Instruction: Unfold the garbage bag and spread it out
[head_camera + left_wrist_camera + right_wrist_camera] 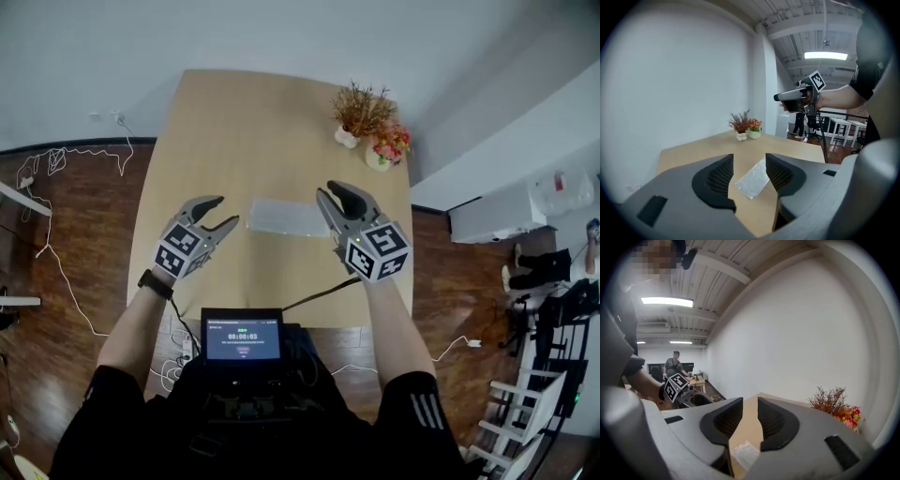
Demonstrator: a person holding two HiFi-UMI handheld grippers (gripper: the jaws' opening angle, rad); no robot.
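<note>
Garbage bag point(288, 217) is folded flat, a pale see-through rectangle lying mid-table, a bit nearer the near edge than the far one and approx centred btw the left and right edges. Nothing touches it. In the L gripper view we see it point(752, 179) on the wood below the gap btw the jaws; in the R gripper view only one corner of it point(744, 454) shows low down.

L gripper point(225, 210) is up off the table, left of the bag, tips pointing toward it. Its jaws stand wide apart w/ nothing btw the pads point(749, 157).

R gripper point(326, 187) is held at the bag's right end, also clear of it. Its jaws are apart too but w/ a narrower gap, and empty point(750, 400). Each gripper shows in the other's view, marker cube facing the camera.

Table point(244, 122) is light wood. Near its far right corner stand two small white pots, just beside each other: a dried brown plant point(359, 112) and, closer to the right edge, red-and-yellow flowers point(387, 145). At our chest, by the near edge, a small screen point(242, 335) is lit. Dark wood floor point(84, 216) w/ loose white cables lies left of the table.
</note>
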